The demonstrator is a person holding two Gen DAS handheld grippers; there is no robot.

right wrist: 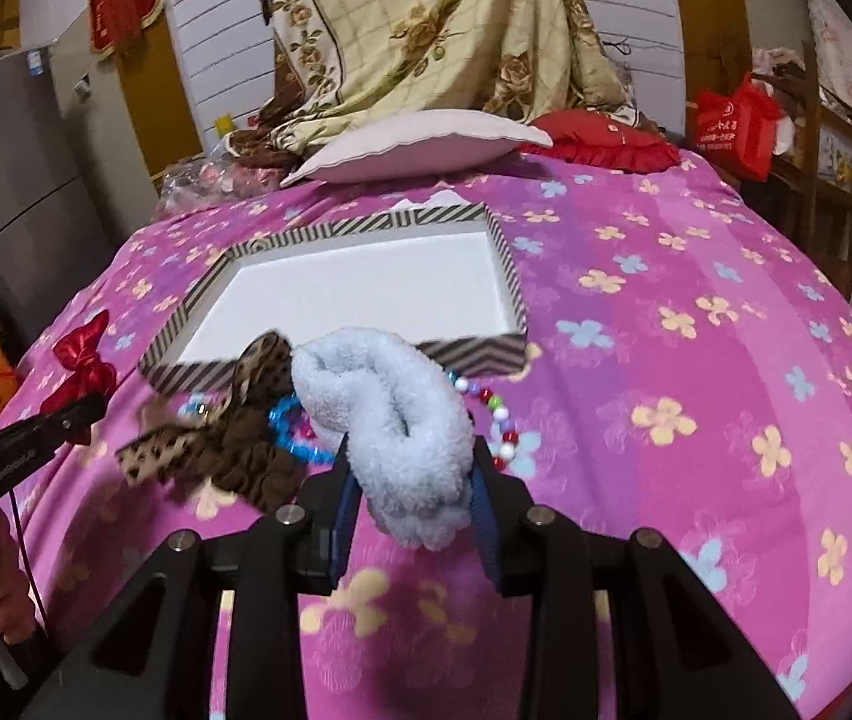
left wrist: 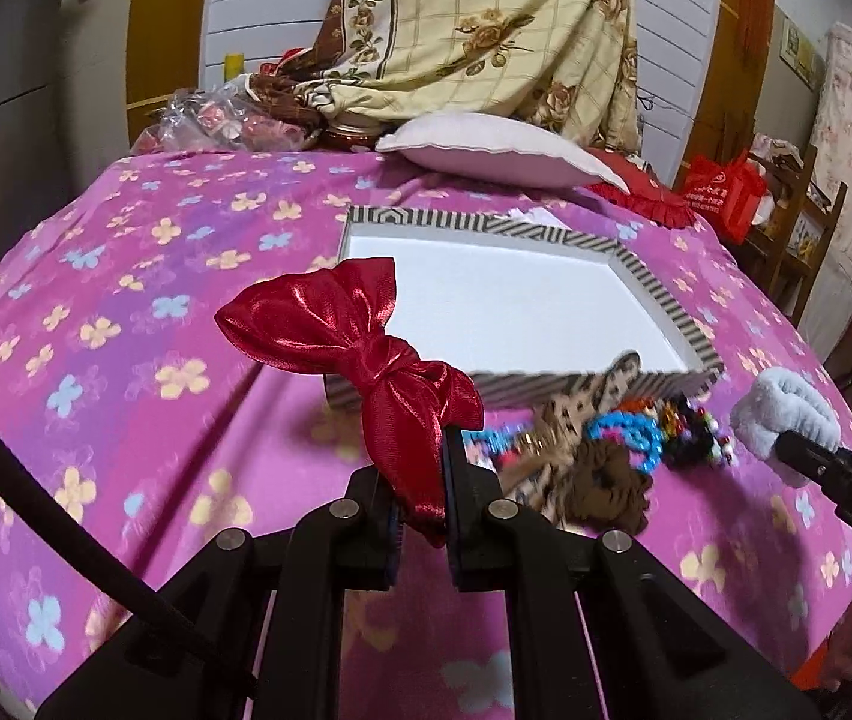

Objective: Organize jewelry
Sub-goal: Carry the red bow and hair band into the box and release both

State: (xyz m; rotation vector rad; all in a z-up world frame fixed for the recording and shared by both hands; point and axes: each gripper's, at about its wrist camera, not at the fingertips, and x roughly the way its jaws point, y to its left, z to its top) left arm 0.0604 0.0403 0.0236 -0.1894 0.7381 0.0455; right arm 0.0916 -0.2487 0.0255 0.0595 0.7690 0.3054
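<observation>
My left gripper (left wrist: 420,468) is shut on a shiny red bow (left wrist: 360,348) and holds it above the bed, just left of the striped tray's (left wrist: 660,294) near left corner. The tray's white inside holds nothing. My right gripper (right wrist: 414,468) is shut on a fluffy pale blue scrunchie (right wrist: 390,420), held above a pile of a leopard-print bow (right wrist: 210,444), a brown scrunchie (right wrist: 258,477), blue beads (right wrist: 294,438) and a coloured bead string (right wrist: 501,420). In the left wrist view the right gripper (left wrist: 786,450) with the scrunchie (left wrist: 786,414) is at the right; the pile (left wrist: 606,450) lies before the tray.
A pink flowered bedspread (left wrist: 126,330) covers the bed. A pale pillow (left wrist: 486,150), a red cushion (right wrist: 600,138) and a draped floral quilt (left wrist: 474,30) lie behind the tray. A red bag (right wrist: 732,126) on a wooden shelf stands at the far right; a grey fridge (right wrist: 12,180) stands left.
</observation>
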